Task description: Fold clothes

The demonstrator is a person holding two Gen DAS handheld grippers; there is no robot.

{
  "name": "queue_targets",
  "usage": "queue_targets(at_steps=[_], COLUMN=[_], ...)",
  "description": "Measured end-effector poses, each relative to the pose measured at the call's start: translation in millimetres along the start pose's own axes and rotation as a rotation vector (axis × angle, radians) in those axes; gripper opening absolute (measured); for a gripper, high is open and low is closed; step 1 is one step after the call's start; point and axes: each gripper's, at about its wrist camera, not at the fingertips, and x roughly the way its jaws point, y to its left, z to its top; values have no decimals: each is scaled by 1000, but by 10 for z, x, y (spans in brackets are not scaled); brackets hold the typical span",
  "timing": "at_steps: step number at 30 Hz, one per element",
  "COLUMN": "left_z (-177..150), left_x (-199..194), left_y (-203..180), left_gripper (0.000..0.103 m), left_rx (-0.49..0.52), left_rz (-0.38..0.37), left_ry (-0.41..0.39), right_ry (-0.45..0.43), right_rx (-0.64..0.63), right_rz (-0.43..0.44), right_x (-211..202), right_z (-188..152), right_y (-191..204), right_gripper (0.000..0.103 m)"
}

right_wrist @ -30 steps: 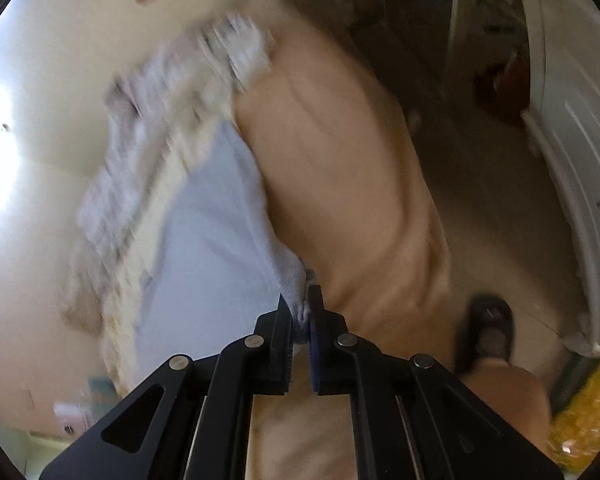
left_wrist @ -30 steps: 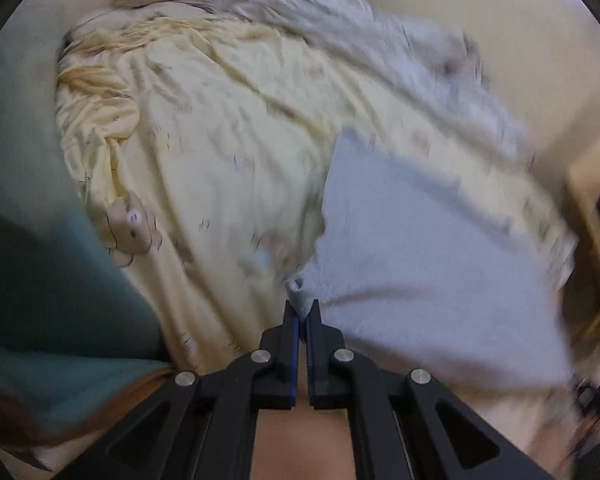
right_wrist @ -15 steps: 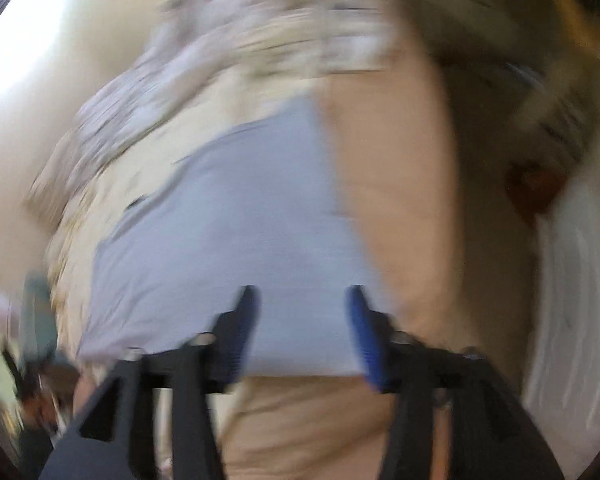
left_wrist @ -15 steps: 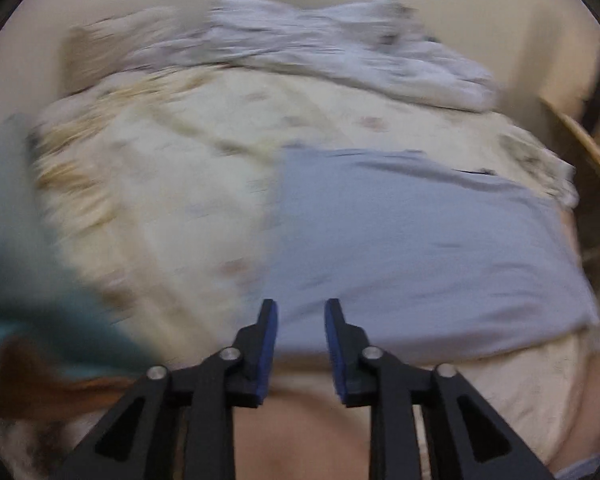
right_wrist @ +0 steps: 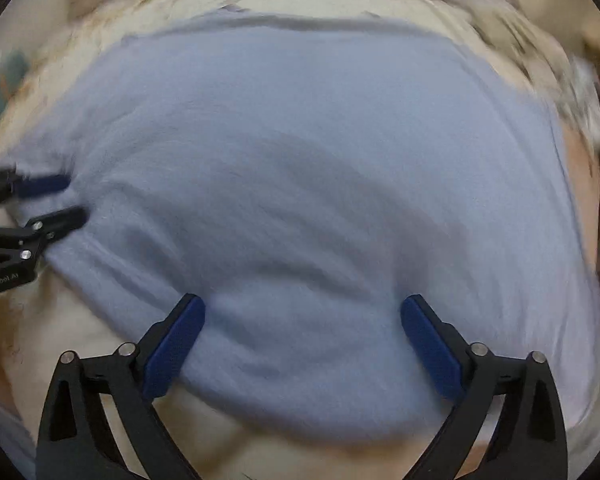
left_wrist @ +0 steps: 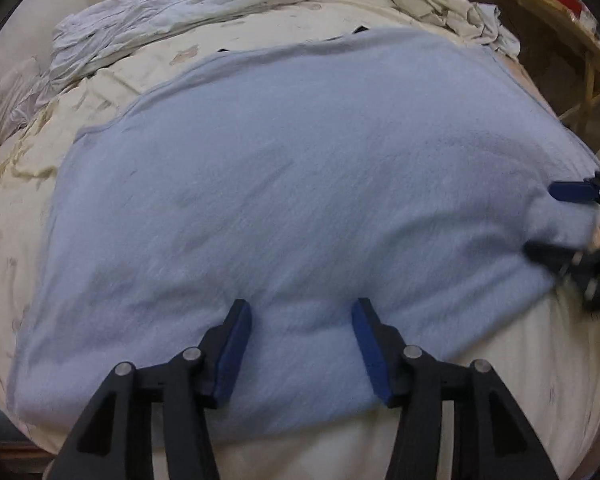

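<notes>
Both grippers, left gripper (left_wrist: 300, 312) and right gripper (right_wrist: 302, 312), just opened, holding nothing; pinch blue cloth (left_wrist: 300, 184) at the bed's (left_wrist: 500, 380) near edge.

garment: pale blue fleecy cloth (left_wrist: 300, 184), earlier pinched at a corner by each gripper, now lies flat on the cream bed sheet (left_wrist: 32, 168) | left gripper (left_wrist: 300, 320): jaws have just been opening, cloth released, poised over its near edge | right gripper (right_wrist: 302, 320): jaws have just opened wide, nothing clamped
</notes>
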Motion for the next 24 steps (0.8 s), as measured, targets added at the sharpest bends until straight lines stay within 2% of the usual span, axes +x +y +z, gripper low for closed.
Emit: queue_targets(at_steps=[2, 6, 7, 10, 12, 14, 17, 19, 20, 23, 24], left_z=[-112, -160, -140, -32, 85, 145, 219, 147, 106, 23, 27], left_x=[-81, -272, -351, -522, -505, -292, -4, -28, -58, -161, -202], left_y=[93, 251, 238, 44, -173, -392, -696, -736, -727, -599, -544], left_gripper=[54, 54, 54, 54, 54, 55, 56, 58, 59, 60, 60], left_rx=[0, -81, -83, -41, 0, 31, 79, 115, 126, 125, 122], left_rz=[2, 33, 33, -82, -141, -143, -141, -104, -98, -143, -166], left_ry=[-10, -17, -43, -147, -180, -113, -27, -65, -53, -15, -7], right_ry=[-7, 11, -23, -117, -125, -129, -55, -25, -28, 9, 6], right_rx=[30, 4, 0, -16, -50, -80, -51, -9, -4, -35, -44], right_rz=[36, 25, 31, 47, 39, 30, 23, 101, 119, 91, 112], right_x=[-71, -221, -300, -511, -384, -244, 35, 140, 102, -29, -90], right_z=[-111, -185, -140, 3, 187, 369, 453, 458, 415, 259, 237], right_y=[-177, -241, -240, -236, -234, -244, -353, -511, -594, -809, -864], right_gripper=[102, 101, 101, 101, 101, 101, 101, 102, 102, 102, 101])
